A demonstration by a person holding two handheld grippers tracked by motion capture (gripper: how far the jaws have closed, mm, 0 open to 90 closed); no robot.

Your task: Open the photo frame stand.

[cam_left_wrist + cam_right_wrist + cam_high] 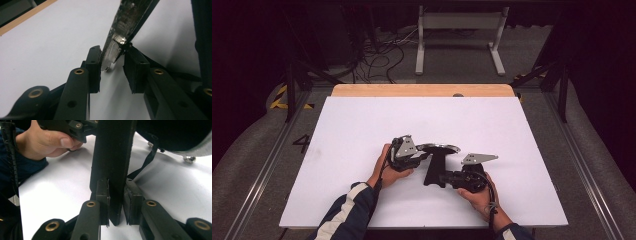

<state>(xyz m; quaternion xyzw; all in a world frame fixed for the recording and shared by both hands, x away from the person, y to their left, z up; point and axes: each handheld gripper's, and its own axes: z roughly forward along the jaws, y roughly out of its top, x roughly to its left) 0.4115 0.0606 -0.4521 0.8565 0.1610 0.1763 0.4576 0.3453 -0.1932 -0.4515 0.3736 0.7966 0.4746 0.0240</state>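
A white board [362, 125] covers a wooden table [422, 90], whose bare edge shows at twelve o'clock. Beyond it, a grey metal frame [459, 37] stands on the floor at twelve, with tangled cables [379, 57] at eleven. Yellow-black tape [279, 97] lies at nine.

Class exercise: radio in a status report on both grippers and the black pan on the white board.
Right gripper clamped on pan handle. Left gripper at pan rim, grip unclear. Pan tilted above white board. Nothing in the way.
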